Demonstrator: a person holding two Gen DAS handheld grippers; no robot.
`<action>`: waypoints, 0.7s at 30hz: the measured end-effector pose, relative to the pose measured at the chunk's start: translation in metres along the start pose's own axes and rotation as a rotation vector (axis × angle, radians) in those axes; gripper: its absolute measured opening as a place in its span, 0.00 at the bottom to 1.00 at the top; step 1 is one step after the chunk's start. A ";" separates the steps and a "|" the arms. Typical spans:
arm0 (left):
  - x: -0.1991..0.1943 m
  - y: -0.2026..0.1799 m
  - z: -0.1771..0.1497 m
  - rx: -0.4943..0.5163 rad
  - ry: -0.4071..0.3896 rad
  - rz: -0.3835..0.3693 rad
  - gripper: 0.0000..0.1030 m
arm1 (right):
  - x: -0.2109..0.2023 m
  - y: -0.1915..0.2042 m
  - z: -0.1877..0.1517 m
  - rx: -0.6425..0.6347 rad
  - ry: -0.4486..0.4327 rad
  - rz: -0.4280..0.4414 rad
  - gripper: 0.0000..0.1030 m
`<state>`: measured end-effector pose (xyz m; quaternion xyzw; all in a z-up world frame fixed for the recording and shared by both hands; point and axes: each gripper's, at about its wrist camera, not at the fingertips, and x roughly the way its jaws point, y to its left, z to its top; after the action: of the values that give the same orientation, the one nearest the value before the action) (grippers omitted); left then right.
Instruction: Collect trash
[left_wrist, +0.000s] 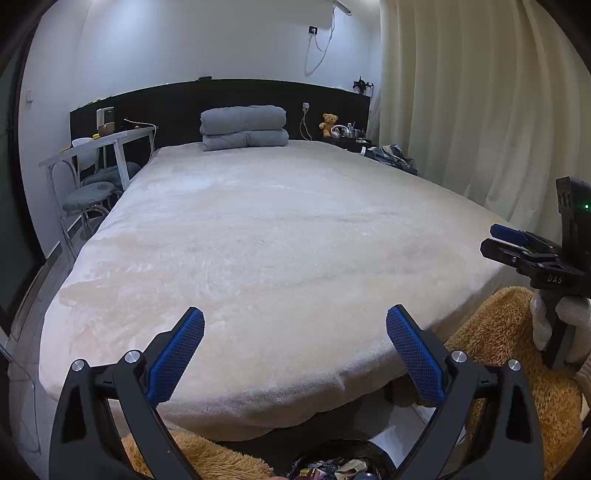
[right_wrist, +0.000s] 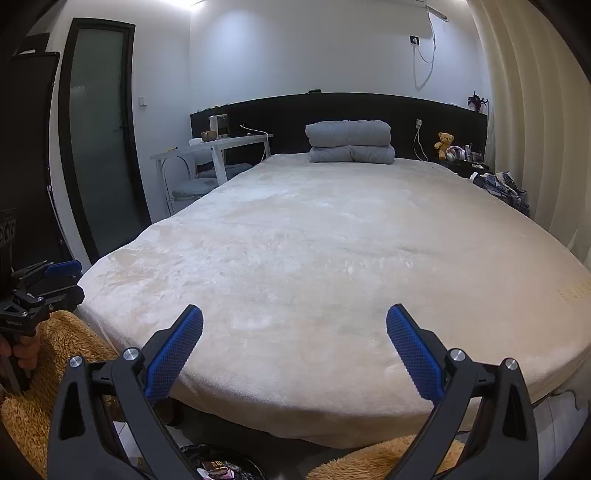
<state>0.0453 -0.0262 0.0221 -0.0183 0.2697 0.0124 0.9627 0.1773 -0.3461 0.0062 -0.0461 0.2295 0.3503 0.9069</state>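
My left gripper (left_wrist: 295, 325) stands open over the foot of a bed (left_wrist: 258, 229), nothing between its blue pads. My right gripper (right_wrist: 294, 324) is open too, also empty, over the same bed's foot (right_wrist: 332, 240). Below both, at the lower edge of the views, a black-lined trash bin (left_wrist: 332, 467) holds crumpled wrappers (right_wrist: 218, 470). The right gripper (left_wrist: 517, 242) shows from the side at the right of the left wrist view, held by a gloved hand (left_wrist: 569, 325). At the left of the right wrist view, a hand (right_wrist: 22, 350) holds the left gripper (right_wrist: 59, 278).
Folded grey bedding (left_wrist: 243, 127) lies at the headboard. A white desk (left_wrist: 99, 144) with stools stands left of the bed, a nightstand with a teddy bear (left_wrist: 328, 123) at the right. Cream curtains (left_wrist: 480, 110) hang right. Brown fluffy rugs (left_wrist: 498, 339) flank the bin.
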 end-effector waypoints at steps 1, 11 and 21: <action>0.000 0.000 0.000 0.001 0.000 0.001 0.94 | 0.000 0.000 0.000 -0.002 0.001 0.001 0.96; 0.000 0.003 0.000 -0.011 0.004 -0.016 0.94 | 0.004 0.004 0.002 -0.014 0.010 0.026 0.96; 0.000 0.001 0.001 -0.009 0.004 -0.027 0.94 | 0.007 0.011 0.002 -0.033 0.019 0.046 0.96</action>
<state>0.0456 -0.0256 0.0226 -0.0265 0.2712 0.0005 0.9622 0.1758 -0.3330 0.0054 -0.0590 0.2331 0.3742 0.8956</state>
